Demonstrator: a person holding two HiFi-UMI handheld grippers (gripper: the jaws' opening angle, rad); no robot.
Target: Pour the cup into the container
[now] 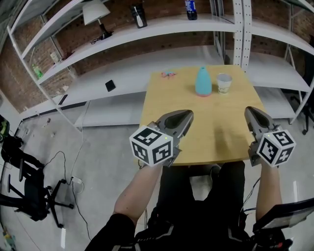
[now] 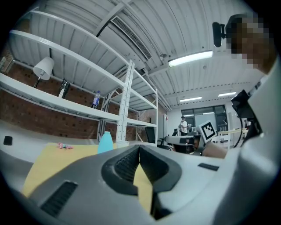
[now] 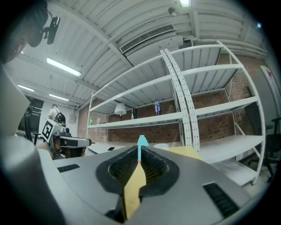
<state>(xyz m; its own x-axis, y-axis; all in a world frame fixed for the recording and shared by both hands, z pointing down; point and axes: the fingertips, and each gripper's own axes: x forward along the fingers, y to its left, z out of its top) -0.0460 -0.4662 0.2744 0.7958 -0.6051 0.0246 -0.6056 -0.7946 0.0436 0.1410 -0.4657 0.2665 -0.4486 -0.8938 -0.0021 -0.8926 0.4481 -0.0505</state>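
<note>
Room: a brick wall behind white metal shelves with perforated posts, above a dull grey floor.
Shelf items: a white-shaded lamp at the left and a dark bottle with a blue label further right. Both are too small to read.
Table: a square top of pale, smooth wood. Its near edge is partly covered by the grippers and the person's legs.
Pink thing: small and crumpled-looking, by the table's far edge towards the far left corner. What it is cannot be told.
Left gripper: a grey moulded shell with ribbed black pads and a marker cube at the back. It is over the near left part of the table, its jaws closed tip to tip with nothing between them.
Container: pale blue, smooth and bell-shaped with a narrowed top. It stands upright near the far edge, about mid-width, well ahead of both grippers.
Cup: white printed paper, upright, just right of the container and apart from it. Its contents are not visible.
Right gripper: the same build, at the table's near right corner, its jaws pressed together and empty. In the right gripper view only the container's top shows above the line where they meet, with the cup's rim just right of it.
</note>
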